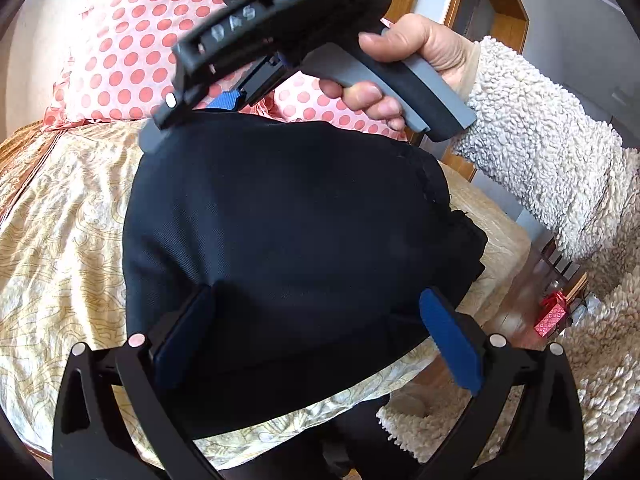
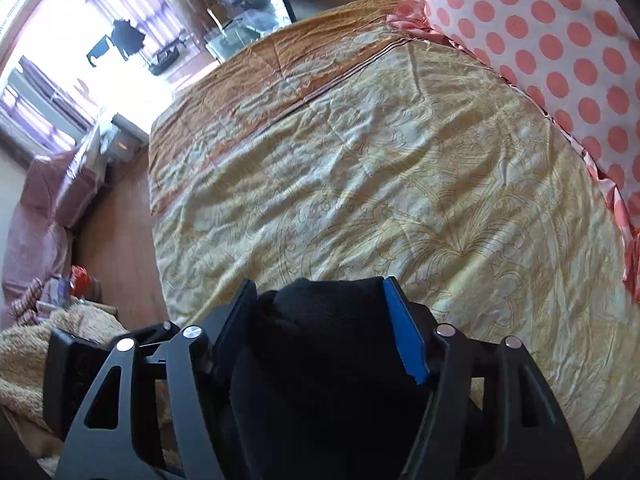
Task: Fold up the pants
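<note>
The black pants [image 1: 288, 248] lie folded in a thick bundle on the yellow patterned bedspread [image 1: 60, 240]. My left gripper [image 1: 316, 320] hovers over the near edge of the bundle, its blue-padded fingers wide apart around the cloth and not pinching it. My right gripper [image 1: 228, 100], held in a hand, is at the far edge of the bundle. In the right wrist view, the right gripper [image 2: 320, 320] has a bunch of black pants fabric [image 2: 320, 360] clamped between its fingers.
A white pillow with pink dots [image 1: 132, 48] lies at the head of the bed, also in the right wrist view [image 2: 560, 60]. The bed's edge drops to a wooden floor [image 2: 116, 232]. A fluffy cream sleeve [image 1: 552, 168] reaches in from the right.
</note>
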`<move>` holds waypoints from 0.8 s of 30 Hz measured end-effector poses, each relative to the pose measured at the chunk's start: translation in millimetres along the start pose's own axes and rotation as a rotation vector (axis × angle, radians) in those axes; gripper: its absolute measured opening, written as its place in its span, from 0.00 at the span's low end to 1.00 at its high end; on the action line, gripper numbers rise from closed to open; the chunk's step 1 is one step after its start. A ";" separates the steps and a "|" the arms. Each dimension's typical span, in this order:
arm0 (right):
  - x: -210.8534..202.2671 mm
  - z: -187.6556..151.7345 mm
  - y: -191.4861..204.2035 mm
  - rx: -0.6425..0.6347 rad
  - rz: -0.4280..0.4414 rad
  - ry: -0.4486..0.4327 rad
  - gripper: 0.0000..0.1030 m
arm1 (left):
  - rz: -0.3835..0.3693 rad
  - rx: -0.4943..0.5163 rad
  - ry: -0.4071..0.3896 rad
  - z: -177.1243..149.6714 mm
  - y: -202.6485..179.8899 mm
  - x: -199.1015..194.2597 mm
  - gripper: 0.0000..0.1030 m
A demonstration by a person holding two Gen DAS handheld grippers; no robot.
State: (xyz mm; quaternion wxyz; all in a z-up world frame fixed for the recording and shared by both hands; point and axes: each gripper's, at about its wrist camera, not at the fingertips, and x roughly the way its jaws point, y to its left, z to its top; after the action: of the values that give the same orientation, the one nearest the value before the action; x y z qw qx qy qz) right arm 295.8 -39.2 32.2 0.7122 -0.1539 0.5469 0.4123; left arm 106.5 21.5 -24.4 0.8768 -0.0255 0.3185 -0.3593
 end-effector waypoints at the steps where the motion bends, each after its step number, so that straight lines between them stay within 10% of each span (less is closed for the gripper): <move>1: -0.3 -3.0 3.1 -0.017 -0.016 -0.001 0.49 | -0.003 -0.002 -0.002 -0.1 0.0 -0.6 0.98; 24: -3.4 -1.4 -25.5 0.225 0.073 -0.030 0.40 | 0.010 -0.020 -0.013 5.8 -6.3 -4.5 0.98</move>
State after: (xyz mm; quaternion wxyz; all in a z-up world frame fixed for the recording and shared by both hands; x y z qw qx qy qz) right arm 313.9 -57.3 28.9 0.7174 -0.0467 0.5844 0.3763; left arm 103.5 18.7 -15.6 0.8803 -0.0350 0.3164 -0.3517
